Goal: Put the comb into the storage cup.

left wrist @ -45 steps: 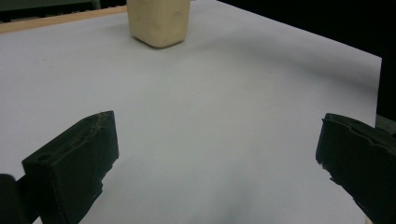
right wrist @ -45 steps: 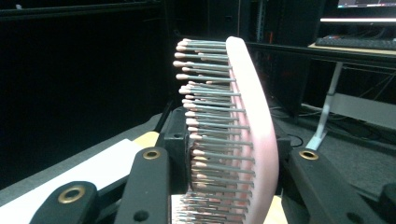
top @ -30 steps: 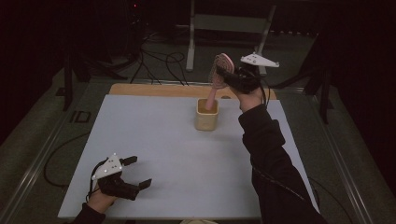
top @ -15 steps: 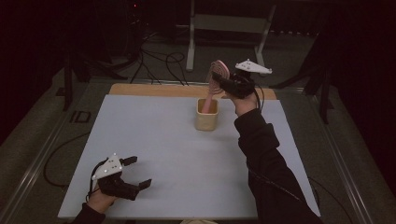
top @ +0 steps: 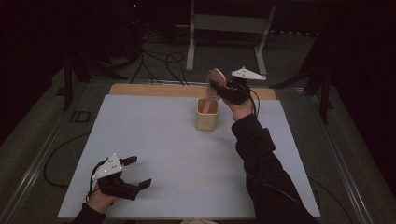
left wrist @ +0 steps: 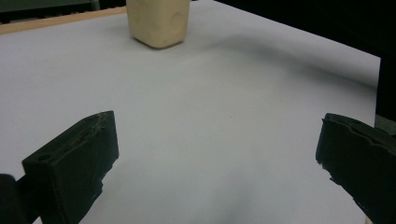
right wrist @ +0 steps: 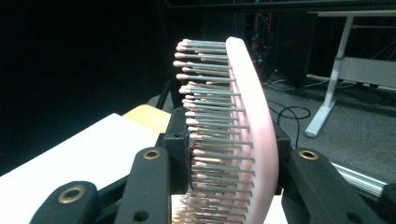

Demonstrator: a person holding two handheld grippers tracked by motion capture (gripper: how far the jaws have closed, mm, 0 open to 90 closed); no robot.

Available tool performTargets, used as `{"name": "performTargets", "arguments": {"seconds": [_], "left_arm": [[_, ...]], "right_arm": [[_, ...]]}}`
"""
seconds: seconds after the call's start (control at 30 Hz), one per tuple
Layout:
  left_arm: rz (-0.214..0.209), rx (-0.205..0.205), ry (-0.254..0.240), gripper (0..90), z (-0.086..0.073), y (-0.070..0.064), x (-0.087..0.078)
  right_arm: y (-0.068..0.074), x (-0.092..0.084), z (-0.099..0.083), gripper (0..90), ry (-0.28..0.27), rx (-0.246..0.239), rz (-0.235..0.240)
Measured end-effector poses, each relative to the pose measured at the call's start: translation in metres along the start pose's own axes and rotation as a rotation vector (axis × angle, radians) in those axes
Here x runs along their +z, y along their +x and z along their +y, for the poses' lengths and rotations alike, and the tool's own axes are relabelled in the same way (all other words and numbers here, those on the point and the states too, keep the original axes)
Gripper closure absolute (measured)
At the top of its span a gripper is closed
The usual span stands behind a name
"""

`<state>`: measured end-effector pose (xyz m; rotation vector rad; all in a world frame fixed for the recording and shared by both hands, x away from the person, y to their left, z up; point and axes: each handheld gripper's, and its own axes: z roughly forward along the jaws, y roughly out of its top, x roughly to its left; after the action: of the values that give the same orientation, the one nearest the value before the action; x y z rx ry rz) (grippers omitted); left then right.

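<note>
your right gripper (top: 223, 88) is clamped on the pink hairbrush (top: 214, 84), its handle down in the cream cup (top: 206, 120), while your left gripper (top: 138, 171) rests well away from the cup, jaws wide apart.

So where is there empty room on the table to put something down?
Most of the white table is bare: the wide middle between the left gripper and the cup, and the far left. It is crowded by the cup, where the right gripper holds the hairbrush.

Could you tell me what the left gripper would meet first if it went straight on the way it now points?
The left gripper has its jaws open and points across the bare white table. In its own view the beige cup stands ahead, slightly left of centre, so it would probably reach the cup first, though it might slip past.
</note>
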<state>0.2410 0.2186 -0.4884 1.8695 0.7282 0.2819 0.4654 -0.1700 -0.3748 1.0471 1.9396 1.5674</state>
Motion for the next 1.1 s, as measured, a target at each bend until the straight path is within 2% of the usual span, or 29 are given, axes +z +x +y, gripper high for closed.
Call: {"name": "performTargets", "arguments": {"seconds": [0.5,0.93,1.1], "left_arm": [[0.001,0.0,0.001,0.2,-0.001,0.001,0.0],[0.0,-0.002,0.001,0.2,-0.001,0.001,0.0],[-0.002,-0.002,0.001,0.2,-0.001,0.001,0.0]], "right_arm": [[-0.004,0.009,-0.024,64.6,0.032,0.041,0.006],[-0.009,0.011,-0.032,64.4,0.034,0.048,0.009],[-0.015,0.009,-0.034,64.0,0.037,0.08,0.001]]}}
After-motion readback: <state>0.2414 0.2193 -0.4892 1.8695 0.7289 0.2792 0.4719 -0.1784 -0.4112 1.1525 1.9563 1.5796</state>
